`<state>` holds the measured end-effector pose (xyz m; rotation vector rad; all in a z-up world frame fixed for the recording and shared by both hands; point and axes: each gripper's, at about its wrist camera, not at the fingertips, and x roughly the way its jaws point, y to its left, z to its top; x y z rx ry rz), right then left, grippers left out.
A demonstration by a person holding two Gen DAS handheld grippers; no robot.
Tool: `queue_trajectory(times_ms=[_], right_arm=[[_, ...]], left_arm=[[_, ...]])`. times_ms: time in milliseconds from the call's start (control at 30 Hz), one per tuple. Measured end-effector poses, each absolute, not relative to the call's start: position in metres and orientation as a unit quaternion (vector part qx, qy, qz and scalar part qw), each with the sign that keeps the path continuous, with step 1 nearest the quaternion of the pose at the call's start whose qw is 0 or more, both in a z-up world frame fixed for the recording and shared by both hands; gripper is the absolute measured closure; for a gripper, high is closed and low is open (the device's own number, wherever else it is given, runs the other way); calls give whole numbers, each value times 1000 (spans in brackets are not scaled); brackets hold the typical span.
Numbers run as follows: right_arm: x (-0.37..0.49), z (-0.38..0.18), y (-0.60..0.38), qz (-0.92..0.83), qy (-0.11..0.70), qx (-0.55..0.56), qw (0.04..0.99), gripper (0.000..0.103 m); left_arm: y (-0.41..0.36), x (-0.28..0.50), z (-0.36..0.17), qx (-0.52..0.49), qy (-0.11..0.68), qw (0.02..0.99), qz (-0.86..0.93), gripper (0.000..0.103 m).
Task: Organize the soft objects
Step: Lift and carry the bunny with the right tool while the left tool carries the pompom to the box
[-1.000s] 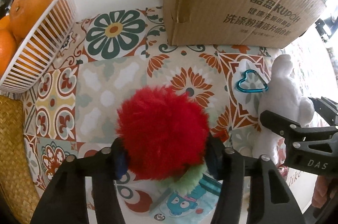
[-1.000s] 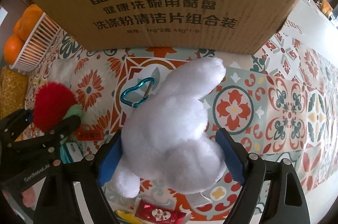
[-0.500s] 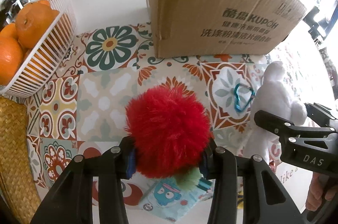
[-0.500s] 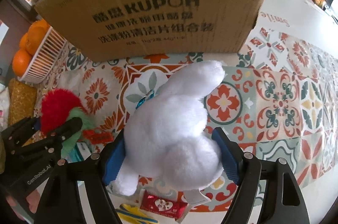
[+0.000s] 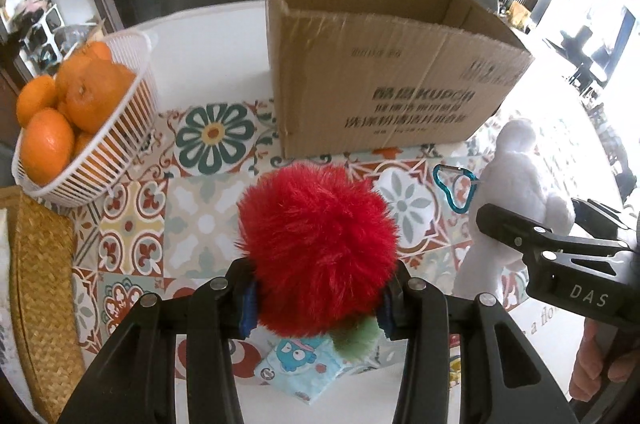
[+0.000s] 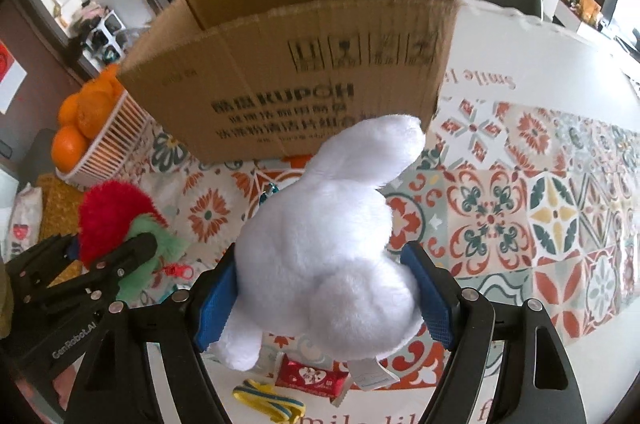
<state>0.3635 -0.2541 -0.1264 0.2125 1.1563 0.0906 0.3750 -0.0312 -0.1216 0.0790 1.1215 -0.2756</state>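
My left gripper (image 5: 316, 304) is shut on a fluffy red pompom (image 5: 318, 248) with a green tuft (image 5: 356, 338) under it, held above the patterned tablecloth. It also shows in the right wrist view (image 6: 114, 212). My right gripper (image 6: 324, 308) is shut on a white plush toy (image 6: 332, 244), also lifted; the toy shows in the left wrist view (image 5: 516, 200). An open cardboard box (image 5: 384, 72) stands behind both, its top open; the box shows in the right wrist view (image 6: 304, 64) too.
A white basket of oranges (image 5: 96, 128) stands at the left, beside a woven mat (image 5: 40, 296). A blue heart carabiner (image 5: 454, 186), a cartoon tissue pack (image 5: 300, 368), a red candy packet (image 6: 310, 378) and a yellow-blue wrapper (image 6: 268, 398) lie on the cloth.
Both grippers have risen and pulled back with their toys, so the box's open top now shows. The table objects look smaller and farther below.
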Motion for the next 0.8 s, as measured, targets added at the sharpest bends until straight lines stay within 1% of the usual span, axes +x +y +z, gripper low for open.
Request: queue_trajectory(times_ms=[333, 800], right_arm=[[365, -93, -246, 50, 503, 118, 855, 24], [361, -33, -253, 58, 435, 131, 889, 24]], left_arm=[[-44, 368, -76, 33, 487, 860, -148, 59], [-53, 366, -17, 28, 424, 888, -176, 59]])
